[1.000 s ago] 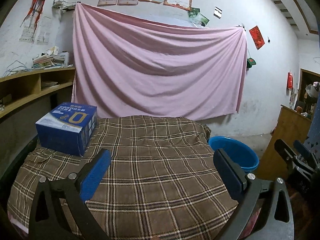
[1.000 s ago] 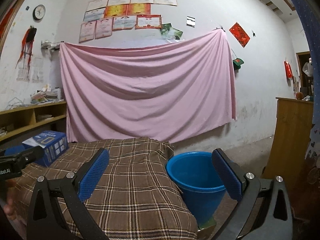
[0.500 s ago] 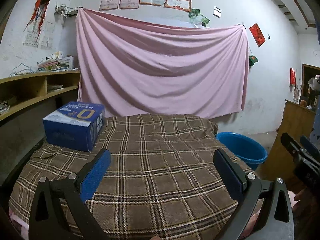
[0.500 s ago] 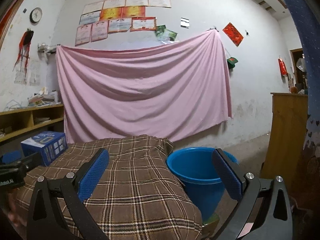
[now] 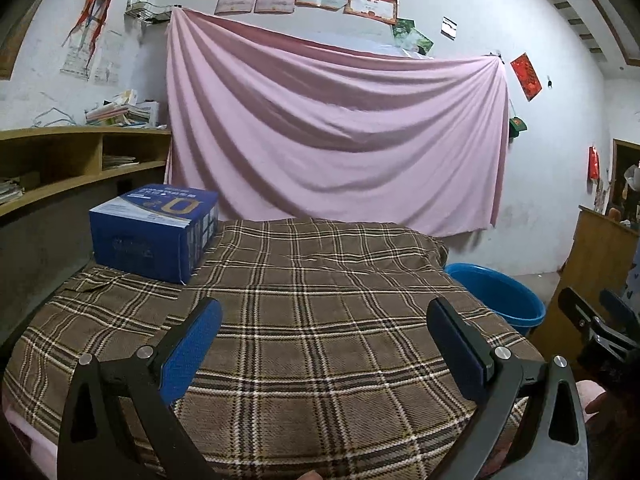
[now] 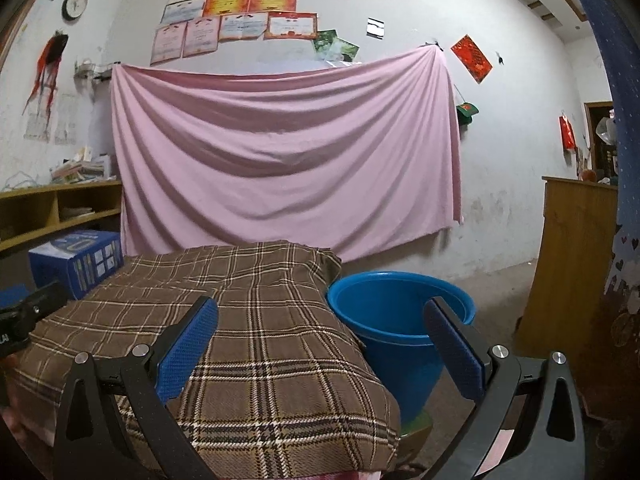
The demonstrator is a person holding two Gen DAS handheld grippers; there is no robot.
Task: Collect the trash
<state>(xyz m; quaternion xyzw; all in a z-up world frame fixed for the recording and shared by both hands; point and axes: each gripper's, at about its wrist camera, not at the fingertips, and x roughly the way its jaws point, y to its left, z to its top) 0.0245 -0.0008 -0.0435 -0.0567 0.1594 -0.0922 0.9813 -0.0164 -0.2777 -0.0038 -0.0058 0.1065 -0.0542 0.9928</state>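
— What is on the bed (image 5: 320, 320)?
— A brown checked blanket and a blue box (image 5: 154, 232) at the far left corner. The blue bucket (image 6: 400, 312) stands on the floor just beside the bed.
— And the fingers?
— Both the left gripper (image 5: 324, 344) and right gripper (image 6: 320, 340) are spread wide, holding nothing.
— What could go wrong?
— I think the box is big, so it may slip out or miss the bucket.

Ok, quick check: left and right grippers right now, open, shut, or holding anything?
Left gripper: open, holding nothing, over the plaid blanket.
Right gripper: open, holding nothing, blue bucket ahead of it.
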